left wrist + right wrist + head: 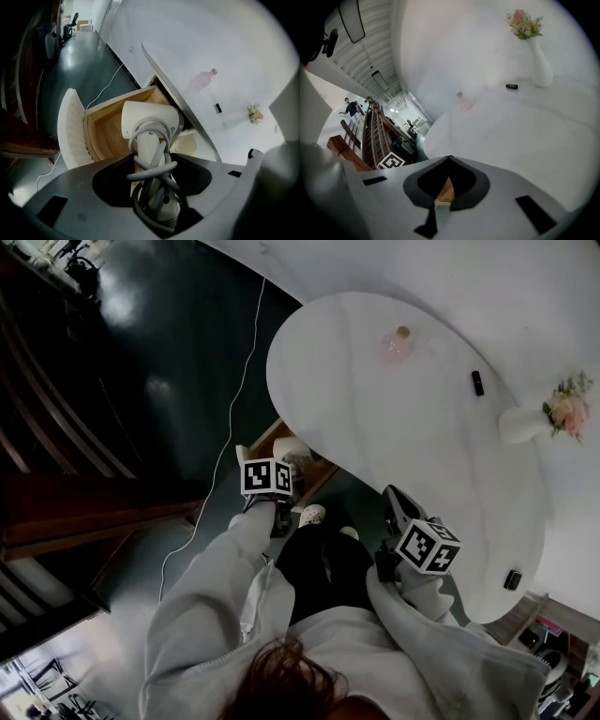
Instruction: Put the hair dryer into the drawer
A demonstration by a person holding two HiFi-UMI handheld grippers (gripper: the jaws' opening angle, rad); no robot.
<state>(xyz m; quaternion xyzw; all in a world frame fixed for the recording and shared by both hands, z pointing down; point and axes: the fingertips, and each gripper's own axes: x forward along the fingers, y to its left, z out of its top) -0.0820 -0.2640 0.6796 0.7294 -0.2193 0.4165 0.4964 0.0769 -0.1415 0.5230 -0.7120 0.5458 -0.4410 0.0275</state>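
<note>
A large open office or studio hall is showing here: a white rounded table (pixel 394 427) is carrying a flower vase (pixel 520 425), while office chairs (pixel 72 21) and a wooden staircase (pixel 370 136) are standing on a glossy dark floor (pixel 178 352)

White table (pixel 394 442), few ornaments
On the table a pink bottle (pixel 397 345) stands at twelve o'clock, a flower vase (pixel 521 424) at three, a small black object (pixel 478 382) between them; a white cable (pixel 232 409) crosses the floor (pixel 178 362) at nine.

The white hair dryer (pixel 150 123), grey cord (pixel 149 172) wound round its handle, stands head-up in the left gripper's (pixel 153 168) jaws, near the open drawer (pixel 105 131), which is wooden inside, white-fronted, under the counter's (pixel 197 61) left edge.
</note>
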